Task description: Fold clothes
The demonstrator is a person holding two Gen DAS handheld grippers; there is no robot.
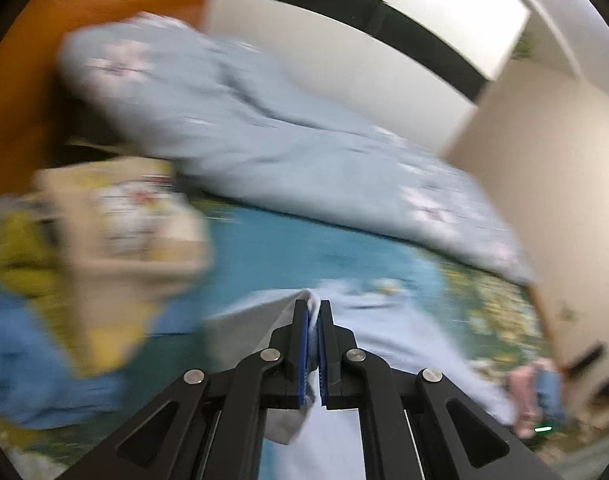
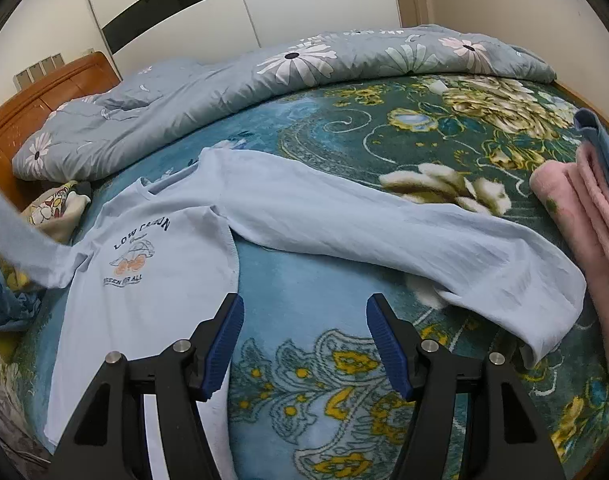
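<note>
**Left gripper pinches shirt fabric, right gripper hangs open over bed**

Nearest in the right wrist view, the right gripper (image 2: 304,340) has its 2 jaws spread wide with nothing between them, above the blue floral bedspread (image 2: 304,280) near the bed's near edge. Probably waiting to take a second hold. The left gripper (image 1: 314,344) is clamped on a fold of the light blue T-shirt (image 2: 176,264); white-blue cloth is visible between its pads, view heavily blurred. Likely lifting a sleeve or edge for a fold.

The T-shirt lies print-up across the middle of the bed, 1 long section stretched toward the right edge, so not flat yet. Folded pink towel (image 2: 572,208) sits at the right edge, a blue cloth on it. A cream printed garment (image 2: 60,204) is at the left edge. Grey flowered duvet (image 2: 264,76) is bunched along the far edge, keeping the middle free. Wooden headboard (image 2: 44,96) at the far left corner.
</note>
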